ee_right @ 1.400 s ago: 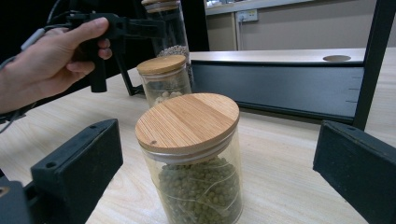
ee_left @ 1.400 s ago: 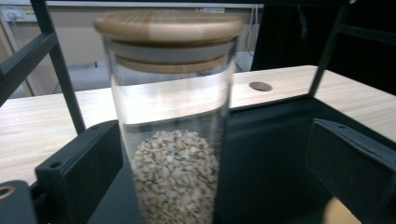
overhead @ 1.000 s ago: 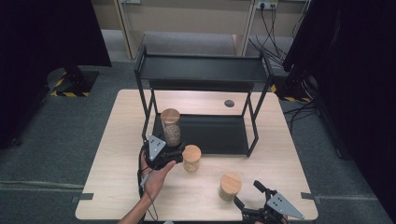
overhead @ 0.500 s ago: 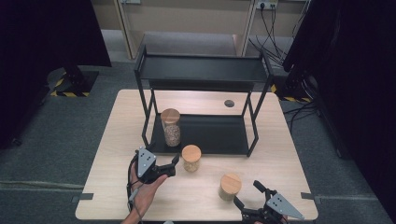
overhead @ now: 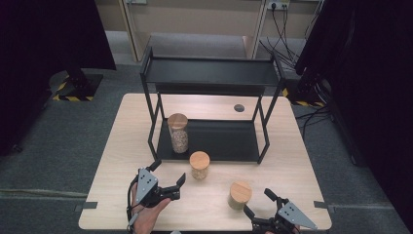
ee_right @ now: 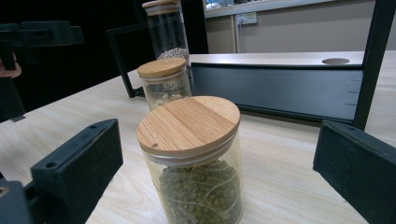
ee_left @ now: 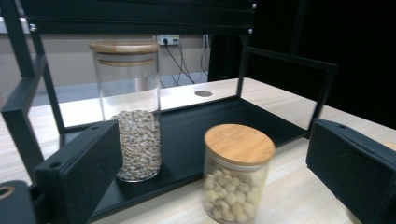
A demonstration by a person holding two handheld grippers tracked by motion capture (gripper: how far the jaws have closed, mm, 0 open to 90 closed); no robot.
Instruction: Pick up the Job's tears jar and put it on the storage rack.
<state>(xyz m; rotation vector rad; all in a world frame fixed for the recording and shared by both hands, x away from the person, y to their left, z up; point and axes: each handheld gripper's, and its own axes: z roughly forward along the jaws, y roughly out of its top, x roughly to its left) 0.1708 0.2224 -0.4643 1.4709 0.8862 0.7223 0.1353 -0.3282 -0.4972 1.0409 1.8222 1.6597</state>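
The left gripper [overhead: 168, 181] has pulled back from the tall jar [overhead: 178, 132] on the rack's lower shelf [overhead: 229, 141] — jaws apart, empty. That jar looks placed; the right gripper [overhead: 260, 207], jaws spread, faces the green-bean jar [overhead: 239, 195] on the table [overhead: 122, 146].

Colours on the table

A pale wood-grain table [overhead: 122, 146] is seen under a black shelf rack [overhead: 209, 73]. Clear jars are topped with tan bamboo lids: beige grains in the tall jar [ee_left: 133, 135], cream beans in the short jar [ee_left: 236, 179], green beans in the third jar [ee_right: 198, 186]
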